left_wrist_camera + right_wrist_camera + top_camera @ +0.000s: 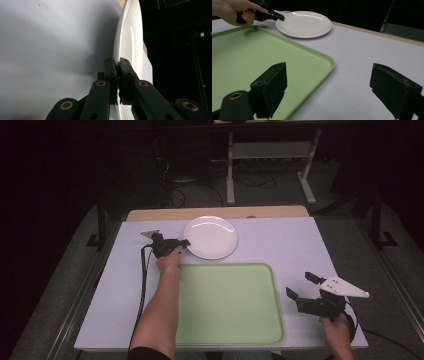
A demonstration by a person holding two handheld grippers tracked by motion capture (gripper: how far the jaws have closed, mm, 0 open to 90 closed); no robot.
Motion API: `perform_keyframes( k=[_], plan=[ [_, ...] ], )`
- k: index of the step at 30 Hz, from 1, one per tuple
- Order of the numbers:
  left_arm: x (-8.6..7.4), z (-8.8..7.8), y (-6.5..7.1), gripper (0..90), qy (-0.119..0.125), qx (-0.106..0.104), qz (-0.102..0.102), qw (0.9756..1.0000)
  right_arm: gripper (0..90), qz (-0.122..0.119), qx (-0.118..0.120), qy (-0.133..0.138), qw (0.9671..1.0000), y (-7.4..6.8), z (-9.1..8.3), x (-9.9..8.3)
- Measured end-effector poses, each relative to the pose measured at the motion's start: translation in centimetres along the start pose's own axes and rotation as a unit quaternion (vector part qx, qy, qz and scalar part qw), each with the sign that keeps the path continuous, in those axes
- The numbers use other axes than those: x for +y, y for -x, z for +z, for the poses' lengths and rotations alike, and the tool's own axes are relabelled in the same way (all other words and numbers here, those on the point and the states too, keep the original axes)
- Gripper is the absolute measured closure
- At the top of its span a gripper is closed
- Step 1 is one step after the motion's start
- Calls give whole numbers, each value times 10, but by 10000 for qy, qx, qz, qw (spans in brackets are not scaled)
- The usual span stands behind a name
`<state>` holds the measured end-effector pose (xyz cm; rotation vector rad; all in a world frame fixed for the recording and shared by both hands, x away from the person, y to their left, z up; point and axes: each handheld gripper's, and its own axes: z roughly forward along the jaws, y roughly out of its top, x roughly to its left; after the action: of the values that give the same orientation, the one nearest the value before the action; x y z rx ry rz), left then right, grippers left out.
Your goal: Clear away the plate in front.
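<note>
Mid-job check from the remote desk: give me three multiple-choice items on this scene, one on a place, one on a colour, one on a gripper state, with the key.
1. Where does the white plate lie?
A. on the table beyond the tray
B. inside the tray
C. on the floor

2. What colour is the tray?
A. red
B. light green
C. black

3. How does the left gripper stand?
A. wide open over the tray
B. shut on the plate's rim
C. lying loose on the table

Key:
1 A: the high view shows the plate on the white table, past the tray's far edge.
2 B: the tray is pale green in the high view and the right gripper view.
3 B: the left gripper view shows its jaws pinched on the rim, while the right gripper is open beside the tray.
</note>
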<state>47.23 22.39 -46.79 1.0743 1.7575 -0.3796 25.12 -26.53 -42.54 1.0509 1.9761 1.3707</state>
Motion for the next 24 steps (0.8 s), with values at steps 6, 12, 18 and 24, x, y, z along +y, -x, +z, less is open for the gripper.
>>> perform_keyframes(
  k=[6, 12, 18, 24],
  plan=[
    [1, -2, 2, 862, 23, -35, 3, 10000, 133, 6, -17, -10, 10000, 0, 0, 0],
    [4, -5, 2, 860, 39, -52, 66, 10000, 133, 10, -22, -17, 10000, 1, 1, -1],
    [6, -9, 3, 860, 82, -153, 93, 9998, 133, 6, -24, -7, 10000, 1, 1, -1],
    [7, -12, 5, 861, 99, -274, 107, 9995, 133, 7, -35, -18, 10000, 1, 1, -1]
  ],
)
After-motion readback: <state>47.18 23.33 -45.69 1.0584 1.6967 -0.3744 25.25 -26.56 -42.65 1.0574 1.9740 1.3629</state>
